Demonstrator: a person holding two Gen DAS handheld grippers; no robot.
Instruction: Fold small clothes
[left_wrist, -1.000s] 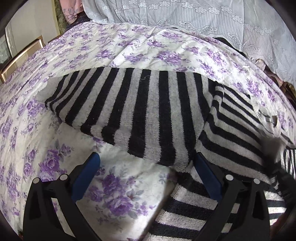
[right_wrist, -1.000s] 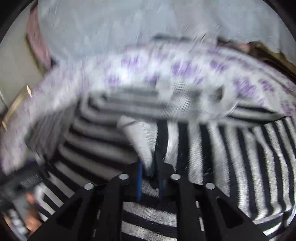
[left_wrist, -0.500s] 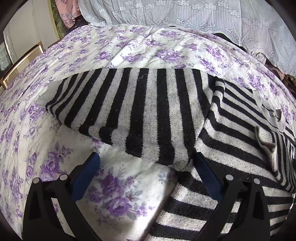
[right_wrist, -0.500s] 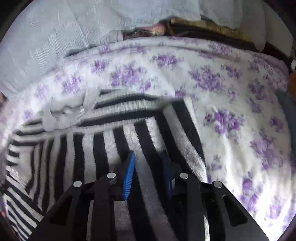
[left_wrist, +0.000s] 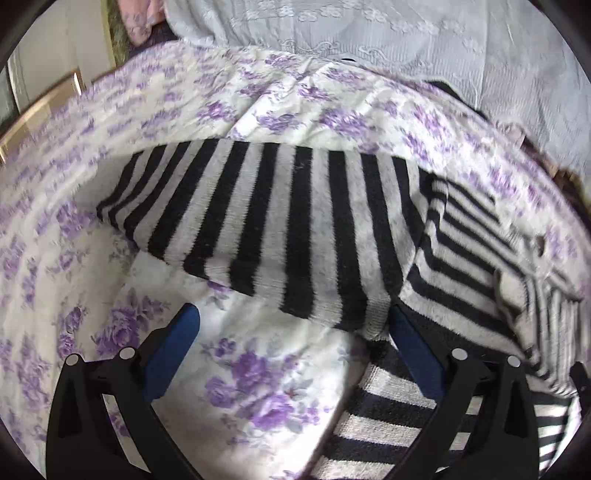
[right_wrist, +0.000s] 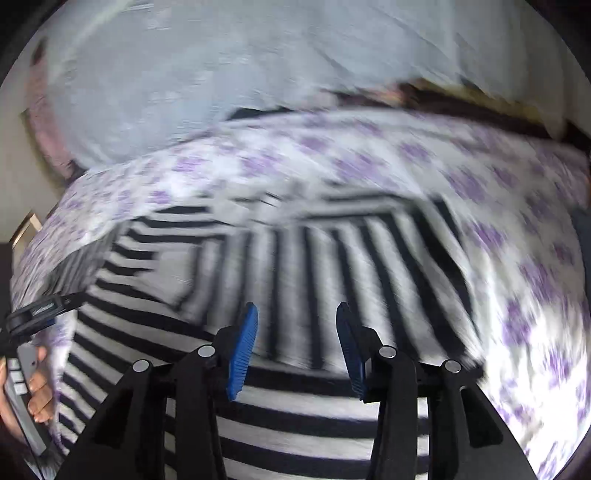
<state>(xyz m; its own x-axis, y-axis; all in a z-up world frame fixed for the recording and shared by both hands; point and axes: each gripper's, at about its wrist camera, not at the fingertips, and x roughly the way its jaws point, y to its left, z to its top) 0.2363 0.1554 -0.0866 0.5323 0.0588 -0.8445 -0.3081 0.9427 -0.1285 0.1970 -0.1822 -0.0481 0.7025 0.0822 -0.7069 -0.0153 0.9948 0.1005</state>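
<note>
Striped sweater (left_wrist: 295, 229) flat on bed, apparently part-folded.

Black and grey stripes running across the sweater (left_wrist: 303, 236), purple flowers showing on the white bed cover (left_wrist: 258, 373), blue pads (right_wrist: 242, 350) sitting on black grippers

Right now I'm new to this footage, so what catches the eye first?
A black-and-grey striped sweater lies across the middle of a bedspread printed with purple flowers, one sleeve spread leftward. Both the left gripper and right gripper hover over it, jaws open and empty.
</note>
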